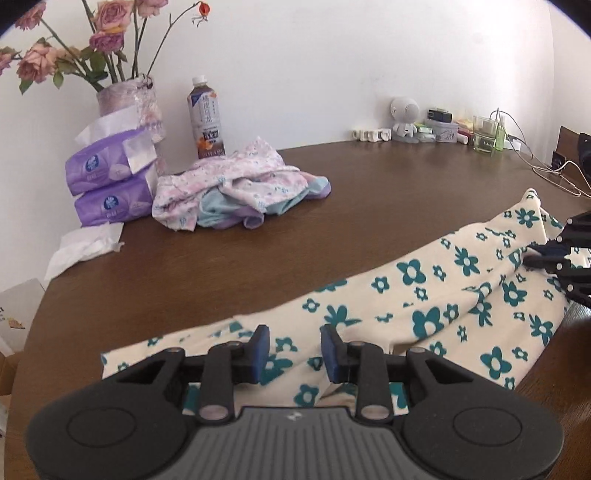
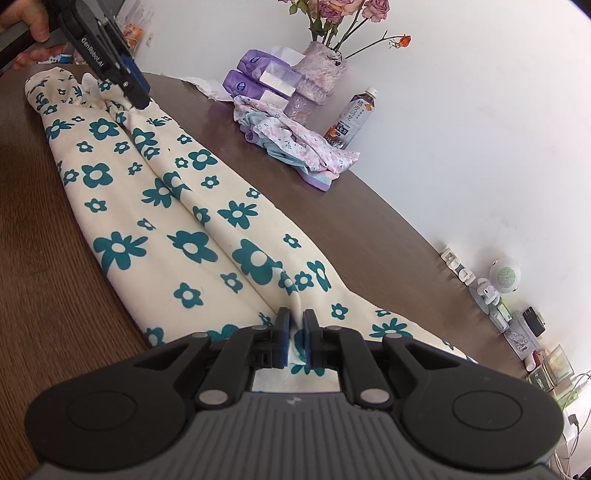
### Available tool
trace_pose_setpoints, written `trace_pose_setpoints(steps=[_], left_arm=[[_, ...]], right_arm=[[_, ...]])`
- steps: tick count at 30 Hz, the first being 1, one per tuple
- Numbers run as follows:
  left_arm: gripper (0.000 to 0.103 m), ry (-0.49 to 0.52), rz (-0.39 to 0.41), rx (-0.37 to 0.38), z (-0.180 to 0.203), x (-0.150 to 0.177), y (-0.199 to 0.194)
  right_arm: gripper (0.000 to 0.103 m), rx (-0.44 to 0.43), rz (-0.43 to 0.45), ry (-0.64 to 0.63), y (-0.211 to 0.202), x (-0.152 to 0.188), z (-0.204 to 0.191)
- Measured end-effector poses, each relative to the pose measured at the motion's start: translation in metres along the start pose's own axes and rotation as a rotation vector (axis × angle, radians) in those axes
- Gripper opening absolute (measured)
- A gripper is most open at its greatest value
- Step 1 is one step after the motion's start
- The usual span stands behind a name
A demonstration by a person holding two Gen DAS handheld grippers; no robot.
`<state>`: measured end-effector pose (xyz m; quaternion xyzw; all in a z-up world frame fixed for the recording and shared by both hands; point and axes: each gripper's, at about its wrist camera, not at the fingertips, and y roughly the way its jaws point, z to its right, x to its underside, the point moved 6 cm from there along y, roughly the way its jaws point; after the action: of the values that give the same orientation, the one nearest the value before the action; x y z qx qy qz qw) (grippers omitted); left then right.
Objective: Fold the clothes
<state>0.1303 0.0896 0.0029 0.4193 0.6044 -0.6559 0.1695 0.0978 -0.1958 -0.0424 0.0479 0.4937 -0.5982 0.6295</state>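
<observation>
A cream garment with teal flowers [image 1: 424, 295] [image 2: 184, 221] lies stretched out long on the brown wooden table [image 1: 258, 266] [image 2: 44, 258]. My left gripper [image 1: 295, 343] hovers open just above one end of it, nothing between its blue pads. In the right wrist view the left gripper [image 2: 138, 94] sits at the bunched far end, with a person's hand [image 2: 37, 26] holding it. My right gripper [image 2: 295, 321] is shut on a pinched ridge of the garment at the opposite end. It also shows at the right edge as the right gripper [image 1: 532, 258].
A crumpled pile of pink floral and blue clothes [image 1: 236, 184] [image 2: 295, 144] lies further back. Behind it stand purple tissue packs [image 1: 110, 184], a vase of roses [image 1: 125, 99] and a drink bottle [image 1: 207, 118]. Small items [image 1: 443, 127] and cables [image 1: 554, 173] line the wall.
</observation>
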Motion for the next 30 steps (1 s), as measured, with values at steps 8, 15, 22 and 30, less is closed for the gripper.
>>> trace_pose_setpoints(steps=[8,15,22,30], left_arm=[[0.037,-0.074,0.074,0.034,-0.009,0.010,-0.014],[0.041,0.025,0.070,0.108,0.017,0.002,-0.018],[0.038,-0.014,0.059,0.110,0.008,0.013,-0.015],[0.060,-0.006,0.180,0.171,0.045,-0.024,-0.011]], right_arm=[[0.008,0.004,-0.007,-0.005,0.000,-0.001,0.000],[0.008,0.014,-0.012,-0.001,0.000,-0.001,-0.002],[0.008,0.014,-0.009,0.000,0.000,0.000,-0.001],[0.031,0.031,-0.004,0.005,-0.013,-0.005,0.005]])
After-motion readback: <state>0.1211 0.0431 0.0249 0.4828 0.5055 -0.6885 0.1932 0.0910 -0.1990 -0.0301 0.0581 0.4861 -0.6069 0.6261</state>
